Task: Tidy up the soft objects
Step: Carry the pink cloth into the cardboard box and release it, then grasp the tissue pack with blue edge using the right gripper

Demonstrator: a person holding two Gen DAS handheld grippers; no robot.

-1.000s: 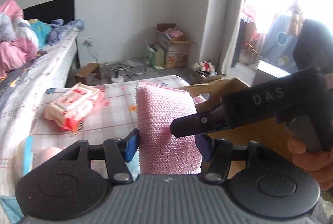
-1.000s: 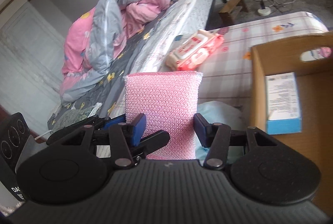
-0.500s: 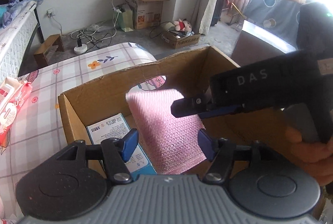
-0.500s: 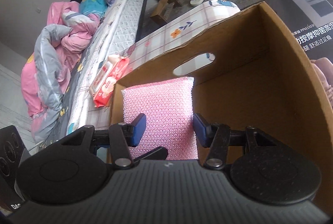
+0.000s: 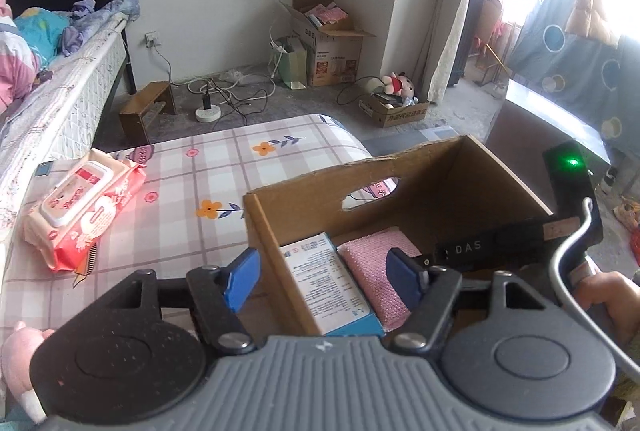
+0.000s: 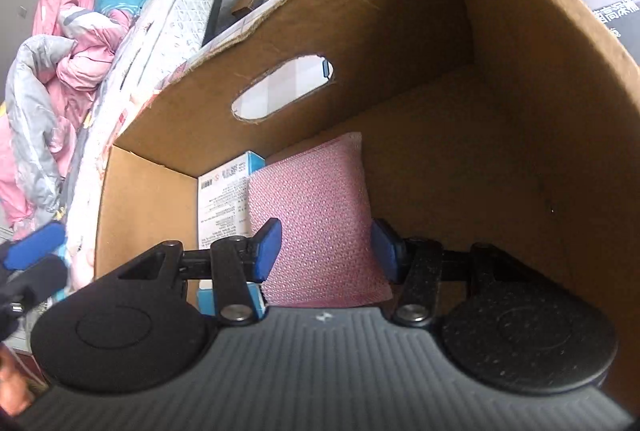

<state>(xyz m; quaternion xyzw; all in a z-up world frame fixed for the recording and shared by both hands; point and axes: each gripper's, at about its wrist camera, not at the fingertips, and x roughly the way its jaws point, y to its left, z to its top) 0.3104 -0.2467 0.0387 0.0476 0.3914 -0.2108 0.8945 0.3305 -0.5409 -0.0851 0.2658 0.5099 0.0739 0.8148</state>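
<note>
A pink mesh sponge [image 6: 316, 215] sits low inside the cardboard box [image 6: 400, 11], next to a blue-and-white carton [image 6: 224, 199]. My right gripper [image 6: 326, 251] is down in the box and shut on the sponge, its blue pads pressing on both sides. My left gripper [image 5: 322, 279] hovers over the box's near left corner. Its jaws are opening and grip nothing; the box wall [image 5: 276, 251] and the carton [image 5: 328, 279] show in the gap below. In the left wrist view the sponge [image 5: 372, 271] lies beside the carton.
The box stands on a table with a checked flower cloth [image 5: 240, 159]. A red-and-white pack of wet wipes [image 5: 80, 207] lies to the left, and a pink plush [image 5: 20, 351] at the near left edge. A bed with pink bedding [image 6: 68, 63] runs along the left.
The left gripper let go of the pink sponge and spread its jaws. The right gripper kept the sponge and carried it from above the table down into the box.
</note>
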